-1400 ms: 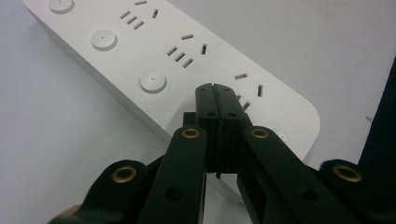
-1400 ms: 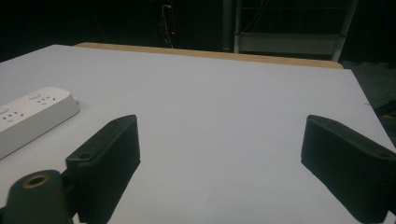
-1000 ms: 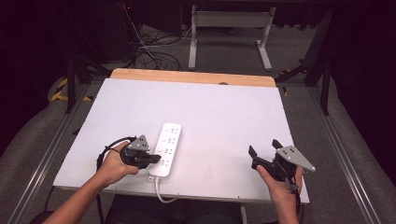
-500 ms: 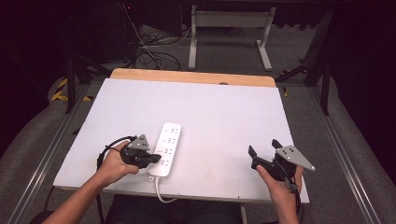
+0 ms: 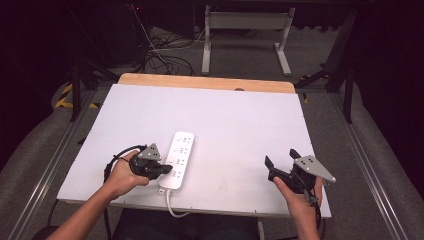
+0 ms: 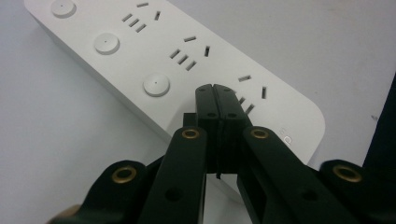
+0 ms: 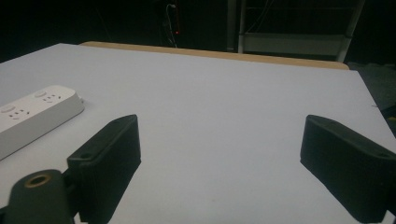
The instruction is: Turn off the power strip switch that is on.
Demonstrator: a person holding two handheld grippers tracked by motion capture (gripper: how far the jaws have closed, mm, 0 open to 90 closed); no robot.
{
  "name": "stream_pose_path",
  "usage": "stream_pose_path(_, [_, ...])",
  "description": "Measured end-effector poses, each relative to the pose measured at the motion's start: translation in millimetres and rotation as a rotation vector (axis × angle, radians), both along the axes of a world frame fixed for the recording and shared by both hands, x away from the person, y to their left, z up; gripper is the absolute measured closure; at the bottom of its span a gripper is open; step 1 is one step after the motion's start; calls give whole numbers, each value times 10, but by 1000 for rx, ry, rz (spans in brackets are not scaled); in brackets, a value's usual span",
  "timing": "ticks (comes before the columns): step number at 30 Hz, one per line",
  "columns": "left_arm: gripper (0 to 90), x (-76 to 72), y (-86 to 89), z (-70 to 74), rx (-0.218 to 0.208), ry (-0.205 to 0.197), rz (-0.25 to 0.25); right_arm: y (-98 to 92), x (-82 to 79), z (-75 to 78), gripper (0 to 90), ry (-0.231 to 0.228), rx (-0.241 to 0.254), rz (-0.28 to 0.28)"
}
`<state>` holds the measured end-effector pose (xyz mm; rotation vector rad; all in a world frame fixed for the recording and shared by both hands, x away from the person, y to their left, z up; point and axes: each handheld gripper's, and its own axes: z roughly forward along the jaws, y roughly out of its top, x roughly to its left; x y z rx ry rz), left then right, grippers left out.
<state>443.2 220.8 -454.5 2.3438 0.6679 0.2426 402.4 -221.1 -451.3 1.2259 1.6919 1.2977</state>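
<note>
Here, from the high view, my left hand-held gripper (image 5: 167,169) rests against the white power strip (image 5: 179,159) at the bench's (image 5: 240,115) near edge, while my right hand-held gripper (image 5: 281,162) waits well apart. In the left gripper view, its jaws are pressed together over the strip's sockets, pinching nothing. The right gripper view shows jaws spread wide, empty. Nothing looks accomplished yet, I judge.

Looks like a lab/test rig: white board (image 5: 240,120) on railed bench, loose cables (image 5: 165,55) on dark floor behind.
</note>
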Motion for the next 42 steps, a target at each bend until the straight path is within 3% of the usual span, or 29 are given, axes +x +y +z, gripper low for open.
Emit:
stream_pose_path(2, [900, 13, -5, -5, 11, -17, 18, 2, 2, 0, 128, 1, 1, 0])
stream_pose_path(6, [900, 28, 28, -16, -16, -4, 18, 13, 7, -7, 129, 6, -3, 2])
stream_pose_path(9, [900, 31, 56, -15, -31, -15, 24, 20, 6, 1, 131, -2, -3, 7])
stream_pose_path(12, [900, 45, 125, 61, -116, -39, 47, 20, 18, -7, 131, 3, 2, 9])
stream_pose_path(16, [900, 61, 344, 193, -257, -123, 103, 32, 24, -2, 131, 1, 8, 10])
stream_pose_path(18, [900, 66, 491, 237, -331, -169, 159, 34, 19, 3, 131, -4, 1, 12])
stream_pose_path(19, [900, 63, 639, 267, -398, -209, 230, 33, 16, 6, 131, -5, 1, 15])
stream_pose_path(20, [900, 63, 639, 267, -398, -209, 230, 34, 14, 8, 131, -5, 5, 15])
stream_pose_path(22, [900, 59, 788, 289, -457, -264, 306, 32, 14, 8, 130, -7, 6, 15])
stream_pose_path(24, [900, 48, 924, 311, -488, -320, 381, 33, 16, 7, 131, -6, 9, 14])
stream_pose_path(28, [900, -6, 1113, 320, -484, -426, 501, 44, 22, 9, 131, -8, 9, 16])
stream_pose_path(33, [900, -153, 1245, 313, -465, -504, 654, 52, 21, 20, 131, -17, 12, 19])
stream_pose_path(37, [900, -194, 1261, 330, -434, -539, 728, 51, 39, 23, 131, -17, 10, 23])
stream_pose_path(42, [900, -208, 1279, 343, -425, -564, 778, 79, 60, 21, 131, -20, 4, 32])
